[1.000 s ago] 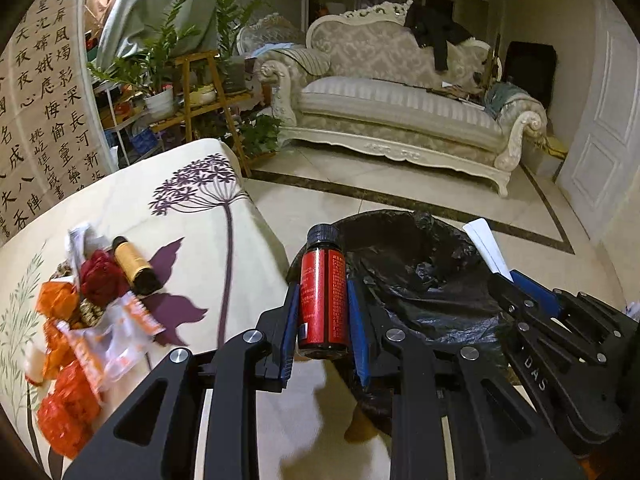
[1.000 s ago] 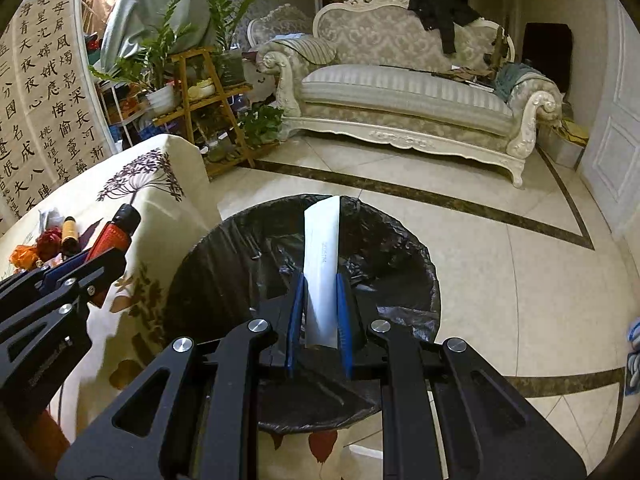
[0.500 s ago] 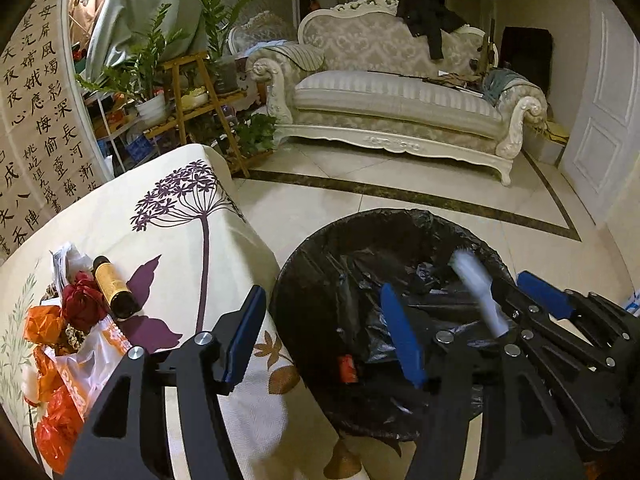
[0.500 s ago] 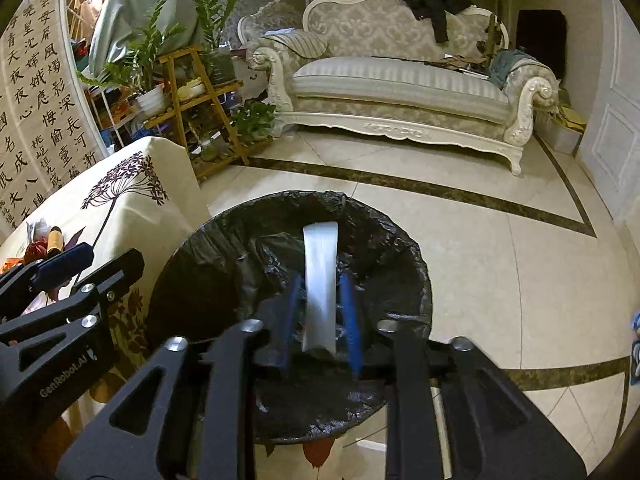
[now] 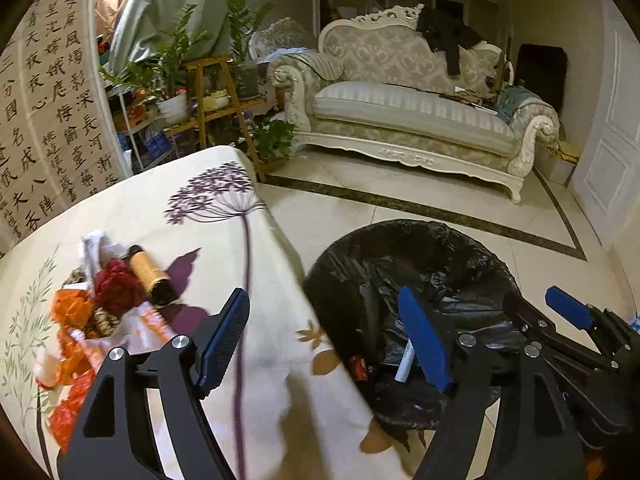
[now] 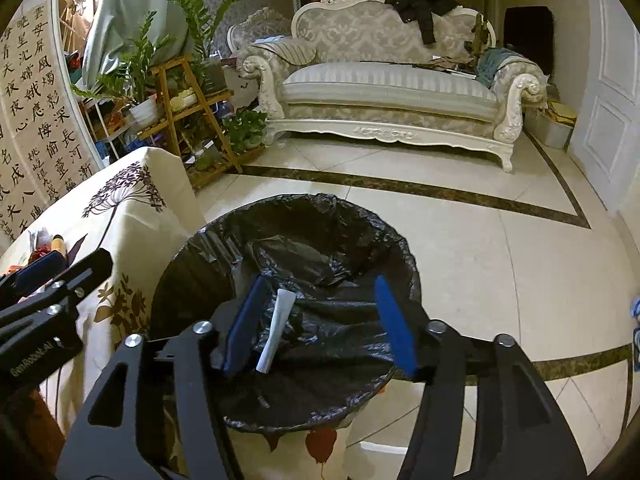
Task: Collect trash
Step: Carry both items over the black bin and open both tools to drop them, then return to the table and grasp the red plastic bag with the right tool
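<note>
In the left wrist view, the left claw (image 5: pixel 324 338) fills the lower frame, jaws opening with nothing between them. In the right wrist view, the right claw (image 6: pixel 320 322) is likewise opening, empty, over the black-lined bin (image 6: pixel 372 224). A white tube (image 6: pixel 276 332) and a red bottle (image 5: pixel 358 367) lie inside the bin. At left, wrappers (image 5: pixel 72 344) and a gold bottle (image 5: pixel 148 274) sit on the floral worktop (image 5: pixel 160 208). A sofa (image 5: pixel 404 116) stands at upper centre.

Crinkled glossy black plastic lines the bin (image 6: pixel 320 216); beside the bin, a matt printed tablecloth (image 5: pixel 224 232) carries shiny, probably plastic, wrappers (image 5: pixel 72 320).
</note>
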A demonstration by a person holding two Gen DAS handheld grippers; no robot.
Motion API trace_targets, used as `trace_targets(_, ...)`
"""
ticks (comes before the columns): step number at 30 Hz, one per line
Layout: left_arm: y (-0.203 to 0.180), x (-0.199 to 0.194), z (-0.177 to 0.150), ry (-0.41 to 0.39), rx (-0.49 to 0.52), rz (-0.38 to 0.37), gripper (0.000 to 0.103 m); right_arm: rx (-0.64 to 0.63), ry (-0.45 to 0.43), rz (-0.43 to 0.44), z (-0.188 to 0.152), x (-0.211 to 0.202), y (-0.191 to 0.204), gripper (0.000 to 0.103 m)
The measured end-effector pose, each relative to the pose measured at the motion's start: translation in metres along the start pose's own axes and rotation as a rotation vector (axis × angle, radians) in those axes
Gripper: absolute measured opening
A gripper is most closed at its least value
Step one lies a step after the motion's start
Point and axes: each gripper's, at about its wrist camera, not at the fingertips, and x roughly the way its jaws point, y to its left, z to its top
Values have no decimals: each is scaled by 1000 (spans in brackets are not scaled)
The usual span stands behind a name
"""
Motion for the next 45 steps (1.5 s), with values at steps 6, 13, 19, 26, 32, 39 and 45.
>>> trace_targets(6, 26, -21, -6, -20, -34, 35, 75, -11, -1, 27, -4, -8, 16, 62)
trace_targets(13, 66, -50, -19, -40, -85, 91, 76, -43, 10, 82, -10, -17, 50, 63)
trace_targets(19, 113, -75, -33, -57, -146, 161, 77, -99, 10, 145, -17, -30, 90, 63)
trace_targets(26, 165, -91, -57, -52, -197, 266, 77, -180, 3, 209, -25, -48, 140, 63)
trace_targets(32, 209, -103, -79, -43, -236, 334, 77, -265, 11, 265, -39, -62, 190, 63)
trace_targets(39, 246, -113, -99, -37, -258, 401, 77, -345, 27, 321, -53, -74, 240, 63)
trace_targets(45, 271, -114, -108, -28, -288, 417, 77, -386, 29, 360, -61, -82, 269, 64)
